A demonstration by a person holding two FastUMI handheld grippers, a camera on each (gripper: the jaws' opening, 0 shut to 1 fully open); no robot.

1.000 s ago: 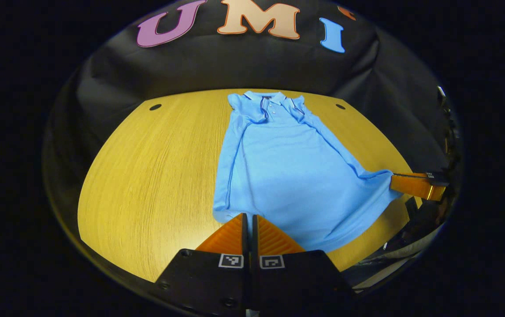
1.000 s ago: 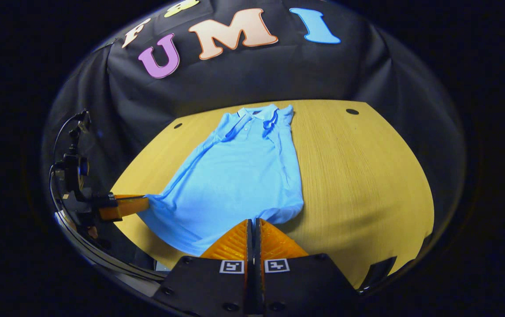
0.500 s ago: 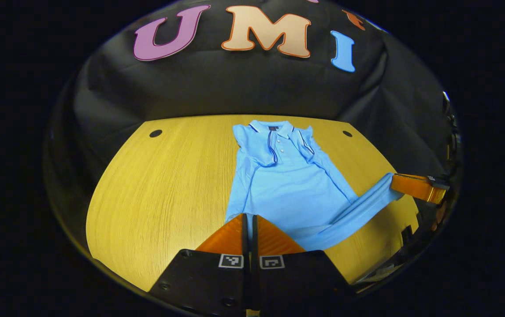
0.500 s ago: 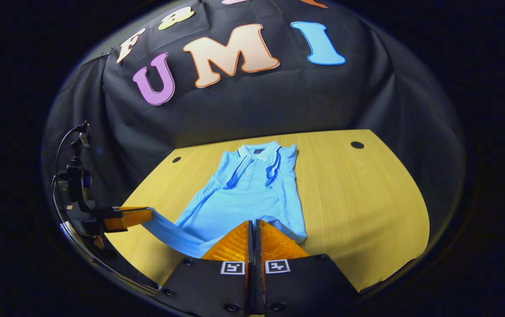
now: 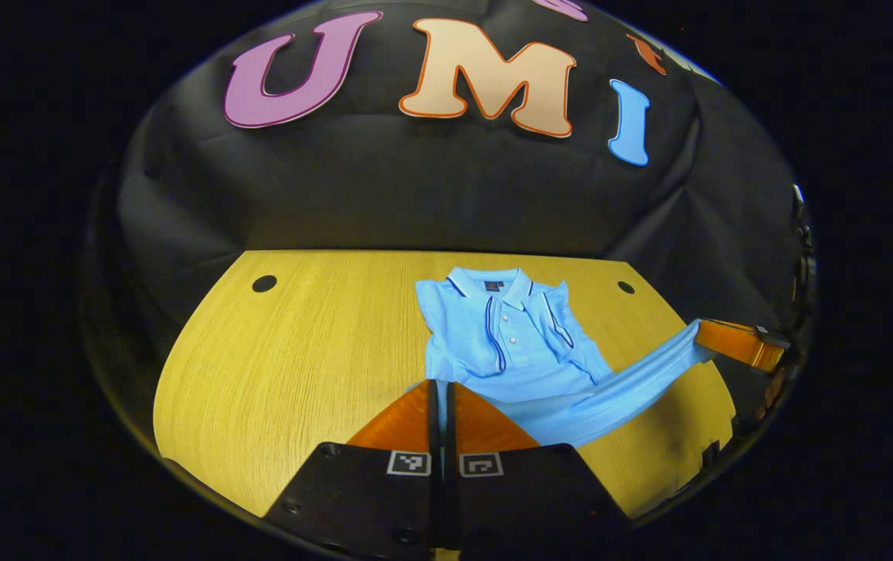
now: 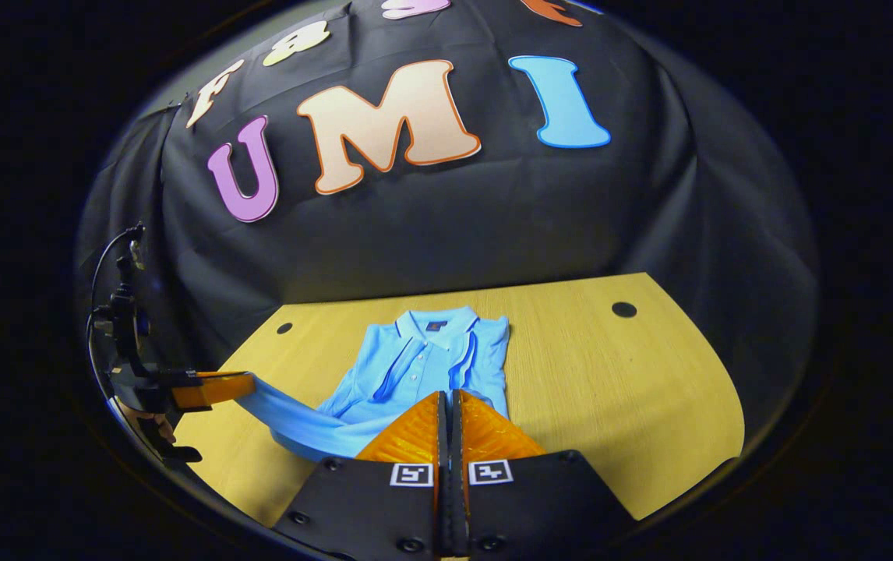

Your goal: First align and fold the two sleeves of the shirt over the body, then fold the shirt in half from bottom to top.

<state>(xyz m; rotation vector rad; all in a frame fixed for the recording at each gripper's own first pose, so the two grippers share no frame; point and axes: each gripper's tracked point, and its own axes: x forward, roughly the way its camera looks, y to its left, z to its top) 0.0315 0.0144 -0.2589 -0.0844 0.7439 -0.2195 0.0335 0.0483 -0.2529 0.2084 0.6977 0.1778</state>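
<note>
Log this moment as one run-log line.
phase: bottom-to-top fold | shirt: sleeves folded in, hem lifted | left gripper: shut on hem | right gripper: shut on hem | table

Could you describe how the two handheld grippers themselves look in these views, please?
Each gripper, the left gripper and the right gripper, has two ribbed wedge-shaped fingers on a black body carrying two square black-and-white markers. Seen from the right gripper view, the left one trails thin black cables.

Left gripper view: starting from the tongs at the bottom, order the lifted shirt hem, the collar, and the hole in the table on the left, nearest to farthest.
1. Lifted hem of the shirt, just right of the left tongs.
2. Collar, farther up, slightly right.
3. Table hole, far left; depth much like the collar's, but well off to the side.
</note>
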